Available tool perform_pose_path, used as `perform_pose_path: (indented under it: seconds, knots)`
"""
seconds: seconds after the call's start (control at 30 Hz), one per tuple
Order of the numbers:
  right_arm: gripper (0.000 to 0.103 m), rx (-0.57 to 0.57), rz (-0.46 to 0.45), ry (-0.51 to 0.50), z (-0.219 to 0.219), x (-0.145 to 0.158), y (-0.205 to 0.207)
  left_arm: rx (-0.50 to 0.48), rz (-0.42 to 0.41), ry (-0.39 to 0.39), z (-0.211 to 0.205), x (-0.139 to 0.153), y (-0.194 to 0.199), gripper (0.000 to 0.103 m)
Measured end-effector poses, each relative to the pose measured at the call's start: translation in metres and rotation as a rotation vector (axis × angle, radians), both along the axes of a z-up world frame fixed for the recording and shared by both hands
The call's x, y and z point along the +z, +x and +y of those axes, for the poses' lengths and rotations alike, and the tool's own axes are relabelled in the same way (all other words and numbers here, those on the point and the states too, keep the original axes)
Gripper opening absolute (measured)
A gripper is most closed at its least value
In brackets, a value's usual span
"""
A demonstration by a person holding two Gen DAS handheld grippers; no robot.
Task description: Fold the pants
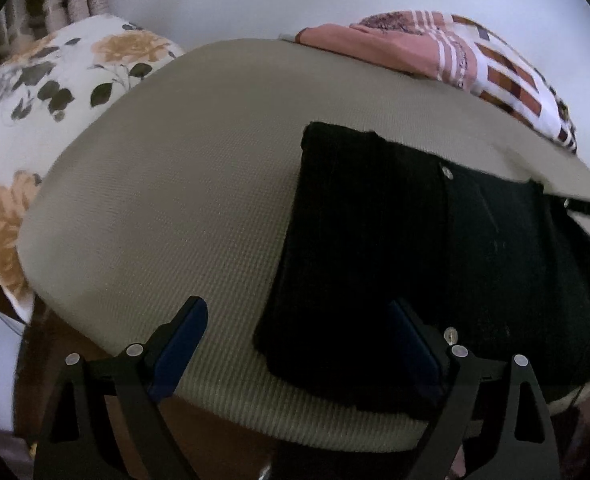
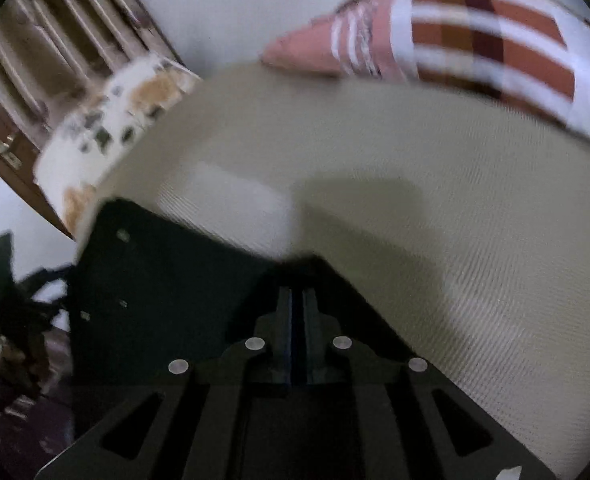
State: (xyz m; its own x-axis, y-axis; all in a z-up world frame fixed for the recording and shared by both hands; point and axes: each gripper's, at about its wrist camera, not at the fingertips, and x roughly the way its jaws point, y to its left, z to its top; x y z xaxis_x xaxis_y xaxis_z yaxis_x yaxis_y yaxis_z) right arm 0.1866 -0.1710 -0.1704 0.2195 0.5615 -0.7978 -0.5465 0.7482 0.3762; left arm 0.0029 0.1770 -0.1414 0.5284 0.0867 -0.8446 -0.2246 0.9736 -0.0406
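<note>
Black pants (image 1: 395, 248) lie folded on a beige woven mat (image 1: 175, 208), waistband with a metal button toward the far right. My left gripper (image 1: 299, 336) is open above the mat's near edge; its right finger hangs over the pants' near corner. In the right wrist view my right gripper (image 2: 298, 304) is shut on a fold of the black pants (image 2: 167, 292) and holds it above the mat (image 2: 455, 216). That view is motion-blurred.
A floral pillow (image 1: 47, 92) lies at the far left and a pink and brown checked blanket (image 1: 475, 60) at the far right. The mat's wooden edge (image 1: 75, 340) shows at the near left. The left gripper's dark frame (image 2: 19, 292) shows at left.
</note>
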Motion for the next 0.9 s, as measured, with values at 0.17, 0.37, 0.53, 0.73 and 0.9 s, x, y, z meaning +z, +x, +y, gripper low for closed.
perform_pose_path:
  seconds: [0.17, 0.37, 0.53, 0.73, 0.9]
  knots:
    - [0.012, -0.149, 0.033, 0.057, -0.029, 0.005, 0.002, 0.06, 0.014, -0.057, 0.012, -0.001, 0.009, 0.099]
    - [0.041, -0.472, -0.065, 0.331, -0.146, 0.051, -0.094, 0.112, -0.158, 0.063, 0.001, 0.043, -0.008, 0.099]
    - [0.053, -0.953, -0.066, 0.387, -0.306, 0.034, -0.237, 0.004, -0.195, 0.062, -0.035, 0.068, -0.008, 0.099]
    - [0.039, -1.41, 0.007, 0.627, -0.452, -0.015, -0.374, -0.19, -0.189, 0.101, -0.104, 0.076, -0.001, 0.099]
    - [0.04, -1.455, -0.011, 0.702, -0.479, -0.027, -0.399, -0.311, -0.19, 0.114, -0.153, 0.078, -0.004, 0.099]
